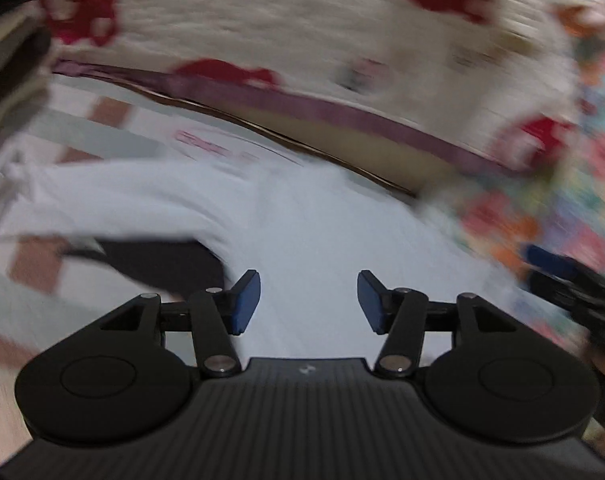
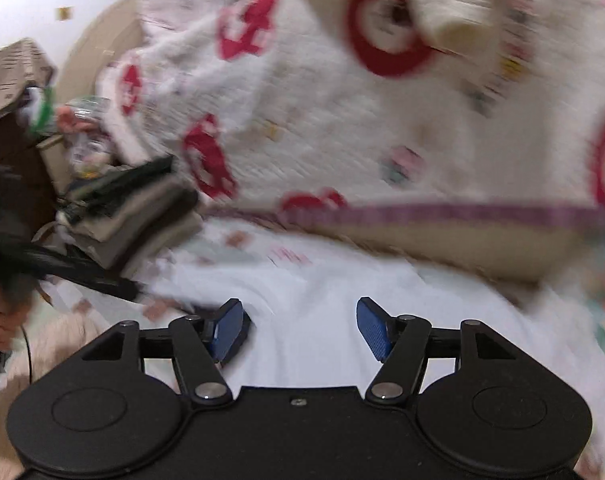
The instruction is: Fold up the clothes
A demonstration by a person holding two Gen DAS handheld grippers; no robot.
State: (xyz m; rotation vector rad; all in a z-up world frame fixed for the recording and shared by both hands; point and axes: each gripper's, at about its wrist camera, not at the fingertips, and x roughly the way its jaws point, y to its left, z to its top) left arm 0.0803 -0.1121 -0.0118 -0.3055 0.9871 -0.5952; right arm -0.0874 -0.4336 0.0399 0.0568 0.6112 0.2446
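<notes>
A white garment point(image 1: 302, 224) with small red print lies spread on the bed; it also shows in the right wrist view point(image 2: 314, 304). My left gripper point(image 1: 308, 300) is open and empty just above the white cloth. My right gripper point(image 2: 298, 328) is open and empty over the same cloth. A dark garment point(image 1: 158, 264) lies partly under the white one at the left. The other gripper point(image 1: 574, 288) shows at the right edge of the left wrist view. Both views are blurred by motion.
A white blanket with red patterns point(image 2: 342, 100) and a purple border point(image 1: 342, 114) is bunched behind the garment. A stack of folded clothes point(image 2: 142, 208) sits at the left. A colourful patterned cloth point(image 1: 542, 208) lies at the right. The checked bedsheet point(image 1: 30, 272) shows at the left.
</notes>
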